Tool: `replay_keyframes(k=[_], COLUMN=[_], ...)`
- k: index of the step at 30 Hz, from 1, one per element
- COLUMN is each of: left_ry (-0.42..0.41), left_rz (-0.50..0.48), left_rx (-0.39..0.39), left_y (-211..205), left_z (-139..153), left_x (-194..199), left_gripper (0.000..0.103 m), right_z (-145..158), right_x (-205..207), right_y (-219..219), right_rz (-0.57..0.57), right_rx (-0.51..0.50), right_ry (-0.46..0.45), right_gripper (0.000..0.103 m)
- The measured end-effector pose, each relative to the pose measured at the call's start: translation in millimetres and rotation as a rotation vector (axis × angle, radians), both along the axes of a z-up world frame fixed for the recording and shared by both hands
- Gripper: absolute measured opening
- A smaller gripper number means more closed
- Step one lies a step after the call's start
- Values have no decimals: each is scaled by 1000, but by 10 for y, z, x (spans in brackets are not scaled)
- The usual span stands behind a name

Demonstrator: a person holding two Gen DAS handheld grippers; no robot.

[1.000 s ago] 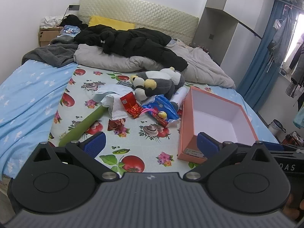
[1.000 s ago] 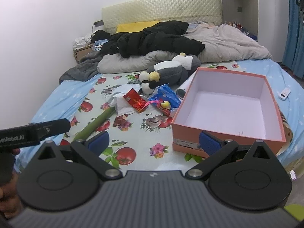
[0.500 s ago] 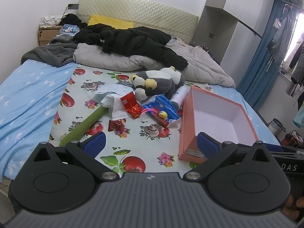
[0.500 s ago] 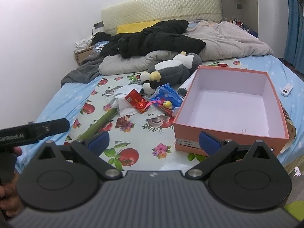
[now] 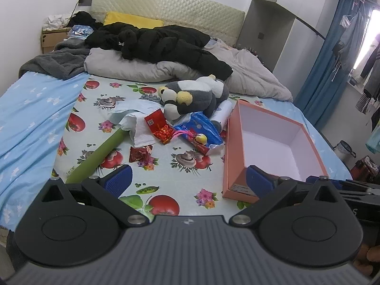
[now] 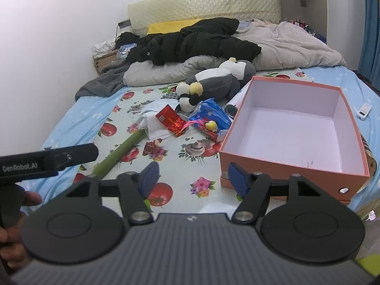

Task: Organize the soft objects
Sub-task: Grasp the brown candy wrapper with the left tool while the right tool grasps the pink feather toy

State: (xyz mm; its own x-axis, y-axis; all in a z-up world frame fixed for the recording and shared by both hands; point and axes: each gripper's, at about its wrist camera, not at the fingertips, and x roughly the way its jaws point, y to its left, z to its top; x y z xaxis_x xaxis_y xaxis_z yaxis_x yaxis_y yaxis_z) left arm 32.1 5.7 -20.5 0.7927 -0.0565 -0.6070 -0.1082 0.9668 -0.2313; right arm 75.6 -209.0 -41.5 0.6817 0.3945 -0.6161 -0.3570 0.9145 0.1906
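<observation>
**Pink box empty, right gripper narrows**

Pink cardboard box (image 6: 292,128) stands empty on the bed (image 5: 35,109), at 3 o'clock from the pile. Compared with 0.5 s ago, the right gripper (image 6: 191,178) has its fingers closer together, though a gap remains and it holds nothing; this looks like a test squeeze, so no sorting has begun. The left gripper (image 5: 187,180) is wide apart and also empty. The plush penguin (image 5: 192,96) lies at 12 o'clock of the pile, touching the blue packet (image 5: 200,128). Red wrappers (image 5: 159,127), white paper (image 5: 140,130) and a green roll (image 5: 99,152) lie around; these may hinder a clean grasp.
</observation>
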Motion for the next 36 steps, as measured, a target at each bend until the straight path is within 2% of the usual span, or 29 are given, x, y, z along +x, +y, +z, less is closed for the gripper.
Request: replay_keyframes(k=[4, 16, 23, 25, 29, 36], left_ry=[10, 55, 74, 84, 106, 127], left_rz=[2, 41, 47, 47, 39, 34], left_rx=[3, -4, 26, 34, 23, 8], left_y=[33, 341, 561, 618, 704, 810], left_z=[-64, -428, -742, -867, -1108, -1510], left_x=[108, 612, 998, 1129, 1361, 1751], left_gripper=[103, 102, 101, 98, 95, 90], right_z=[-53, -139, -387, -475, -650, -960], right_x=[111, 656, 1075, 1200, 1419, 1834], right_y=[45, 450, 772, 848, 980, 1155], right_rz=[-2, 59, 58, 50, 29, -27], right_rx=[-5, 33, 14, 8, -23, -60], right_ry=[11, -34, -17, -5, 2, 20], right_gripper=[61, 61, 61, 58, 52, 51])
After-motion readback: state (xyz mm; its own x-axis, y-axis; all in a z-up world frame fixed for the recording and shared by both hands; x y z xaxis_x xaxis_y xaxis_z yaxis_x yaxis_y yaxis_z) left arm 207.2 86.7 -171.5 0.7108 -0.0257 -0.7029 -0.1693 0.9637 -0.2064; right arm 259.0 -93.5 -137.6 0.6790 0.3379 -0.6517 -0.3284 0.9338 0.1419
